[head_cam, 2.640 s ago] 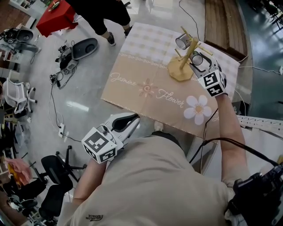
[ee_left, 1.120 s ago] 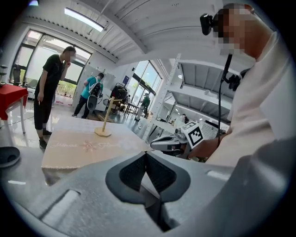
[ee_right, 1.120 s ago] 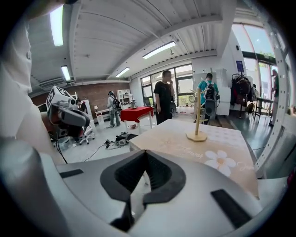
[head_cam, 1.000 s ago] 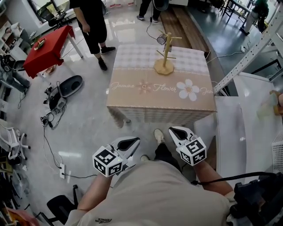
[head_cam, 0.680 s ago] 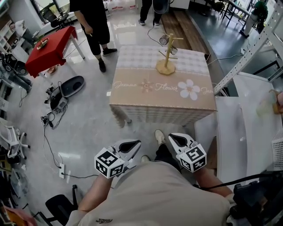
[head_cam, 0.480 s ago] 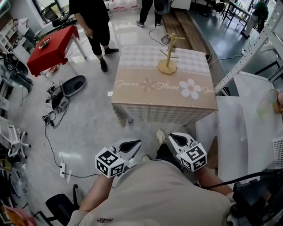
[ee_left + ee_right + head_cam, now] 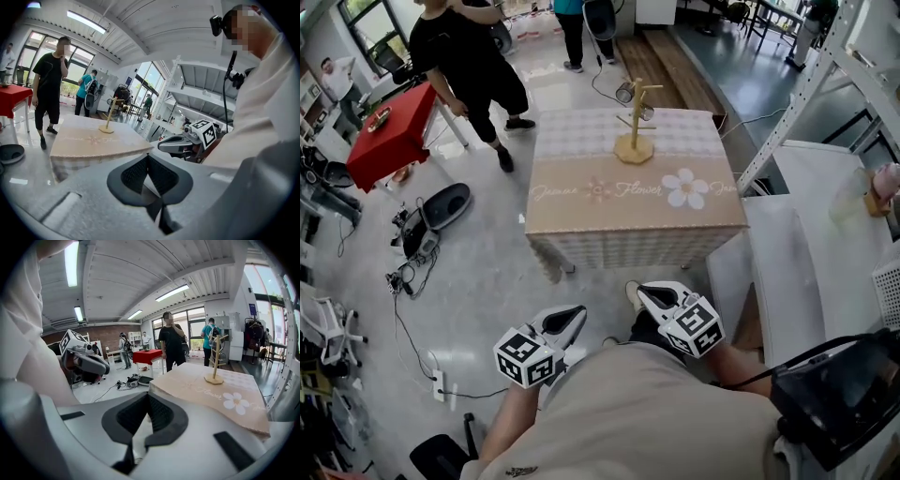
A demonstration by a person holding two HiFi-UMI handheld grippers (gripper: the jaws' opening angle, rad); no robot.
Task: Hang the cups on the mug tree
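Both tongs are held low at the operator's waist, well apart from the table.
- Left gripper (image 7: 570,317): jaws together, nothing between them.
- Right gripper (image 7: 651,293): jaws together, also empty.

The mug tree (image 7: 636,127) stands upright on the tabletop (image 7: 581,202), near the middle of its far edge. Two cups hang on its pegs: one cup (image 7: 624,92) high on the left, the other cup (image 7: 646,112) lower on the right. No cup lies loose on the tabletop, so the hanging looks done.

Risks, my judgement:
- The tree sits close to the far edge, and a bystander in black (image 7: 469,66) stands off the far-left corner. A knock to the table could rock the tree and slip a cup off its peg.
- How deep each handle sits on its peg cannot be made out from here. A shallow seat would drop a cup at a small jolt.
- Floor cables (image 7: 412,272) to the operator's left could catch a foot — a stumble into the near edge would shake everything.
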